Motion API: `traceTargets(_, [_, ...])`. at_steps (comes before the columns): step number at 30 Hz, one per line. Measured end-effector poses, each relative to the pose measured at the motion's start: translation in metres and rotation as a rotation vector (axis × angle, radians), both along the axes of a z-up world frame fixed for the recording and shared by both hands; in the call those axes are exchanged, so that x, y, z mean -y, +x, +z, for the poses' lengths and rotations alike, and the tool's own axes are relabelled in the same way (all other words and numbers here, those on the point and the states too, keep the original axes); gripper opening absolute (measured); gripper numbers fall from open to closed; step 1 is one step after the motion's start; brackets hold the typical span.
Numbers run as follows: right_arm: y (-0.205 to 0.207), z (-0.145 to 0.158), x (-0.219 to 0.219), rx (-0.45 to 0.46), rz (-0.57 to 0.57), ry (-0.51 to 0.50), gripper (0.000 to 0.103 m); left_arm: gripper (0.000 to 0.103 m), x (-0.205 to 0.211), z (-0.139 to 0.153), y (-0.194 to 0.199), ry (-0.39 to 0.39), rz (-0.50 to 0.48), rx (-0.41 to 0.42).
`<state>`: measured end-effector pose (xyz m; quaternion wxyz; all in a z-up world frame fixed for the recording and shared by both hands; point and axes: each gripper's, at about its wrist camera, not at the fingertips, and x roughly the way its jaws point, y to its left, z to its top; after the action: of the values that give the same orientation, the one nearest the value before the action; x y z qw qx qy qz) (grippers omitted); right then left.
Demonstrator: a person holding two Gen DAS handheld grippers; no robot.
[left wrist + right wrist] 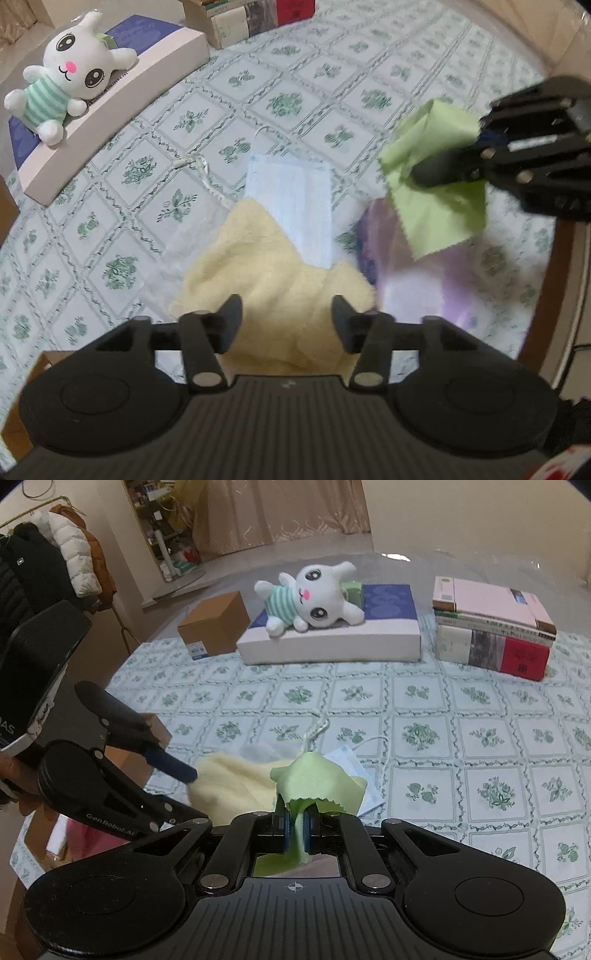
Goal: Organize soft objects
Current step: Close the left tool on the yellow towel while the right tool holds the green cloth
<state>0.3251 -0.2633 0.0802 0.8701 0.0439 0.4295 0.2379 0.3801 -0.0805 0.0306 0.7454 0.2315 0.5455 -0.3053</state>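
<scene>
A table covered with a green-patterned tablecloth (424, 709) fills both views. The right gripper (295, 832) is clenched on a green cloth (317, 781): its two blue-padded fingers pinch a fold of it, and the rest bunches up in front of the fingers. From the left wrist view, the same green cloth (432, 173) hangs lifted off the table, pinched in the right gripper (424, 173) at the right side of the picture.

The left gripper (286, 315) is released, its fingers spread wide apart with nothing between them. It hovers over a cream towel (273, 284) that lies crumpled on the tablecloth (129, 229). In the right wrist view one finger of the left gripper (147, 746) reaches toward the edge of the towel (232, 786); I cannot tell whether it touches.

A blue face mask (291, 206) lies flat just beyond the towel, one end tucked under it, with a white ear loop trailing to the left. A shiny purple bag (417, 273) lies beside the towel, under the raised green cloth.

At the far side of the table a white plush rabbit (314, 598) in a striped green shirt lies on a flat white and blue box (369, 635). To the right of it stands a stack of books (491, 627). A brown carton (214, 626) sits to the left of the box. Coats (55, 565) hang on a rack at the left.
</scene>
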Motion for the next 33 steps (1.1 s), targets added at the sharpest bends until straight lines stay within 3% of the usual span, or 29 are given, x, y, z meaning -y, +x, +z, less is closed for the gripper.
traceTargets(3, [0.004,-0.005,0.003,-0.005,-0.001,0.003,0.007,0.066,0.007,-0.013,0.007,0.027,-0.008,-0.025])
traceTargets(17, [0.022,-0.035,0.021,-0.041,-0.024,0.003,0.007,0.066,0.043,-0.087,0.038,0.252,-0.096,-0.093])
traceTargets(19, [0.023,-0.039,0.023,-0.047,-0.027,0.001,0.007,0.058,0.046,-0.091,0.038,0.259,-0.103,-0.101])
traceTargets(23, [0.022,-0.039,0.025,-0.048,-0.032,0.004,0.007,0.006,0.05,-0.081,0.035,0.238,-0.101,-0.088])
traceTargets(28, [0.013,-0.025,0.024,-0.026,-0.031,0.012,0.007,0.003,0.037,-0.05,0.024,0.186,-0.074,-0.031])
traceTargets(33, [-0.005,-0.003,0.023,0.008,-0.03,0.021,0.007,0.003,0.022,0.008,0.007,0.082,-0.016,0.067])
